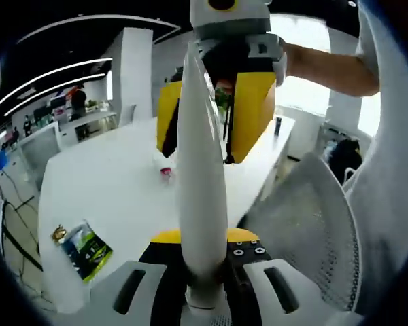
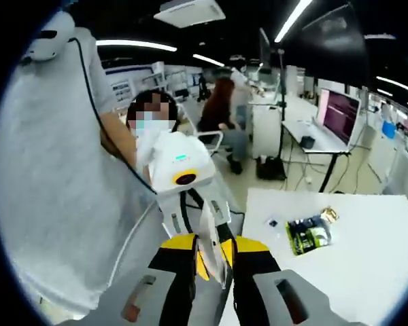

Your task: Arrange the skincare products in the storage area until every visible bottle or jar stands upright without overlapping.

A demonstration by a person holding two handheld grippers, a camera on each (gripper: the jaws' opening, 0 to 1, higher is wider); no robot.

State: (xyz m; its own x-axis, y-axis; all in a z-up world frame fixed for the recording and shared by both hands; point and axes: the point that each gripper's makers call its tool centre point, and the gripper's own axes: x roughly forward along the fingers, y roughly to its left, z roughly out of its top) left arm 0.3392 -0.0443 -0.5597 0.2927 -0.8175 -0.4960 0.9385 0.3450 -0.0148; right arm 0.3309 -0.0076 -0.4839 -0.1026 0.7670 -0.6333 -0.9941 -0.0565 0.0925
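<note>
Left tool [image 1: 202, 255]: jaws closed narrow on the lower end of a long white tube [image 1: 200, 176], which rises along the middle of the left gripper view.

Right tool [image 1: 214, 125], seen in the left gripper view: yellow jaws closed on the upper part of the same white tube, one jaw on each side. In the right gripper view its black-and-yellow jaws [image 2: 214, 261] pinch the tube's pale end [image 2: 209, 248], with the left tool's white body [image 2: 183, 170] just beyond.

Worktop [image 1: 115, 183]: white, long, with mostly bare surface behind the tube. Its near edge runs diagonally below the tools; the far end narrows towards a bright window.

Small pink-capped item [image 1: 166, 172]: on the worktop, just left of the tube in view; too small to identify.

Green-and-black sachet [image 1: 87, 250]: lies flat near the worktop's near corner, well apart from the tools; also seen near the worktop edge in the right gripper view [image 2: 309, 233].

White mesh chair [image 1: 306, 217]: beside the worktop's edge, below the right tool.

Person's forearm [image 1: 333, 68]: extends behind the right tool.
</note>
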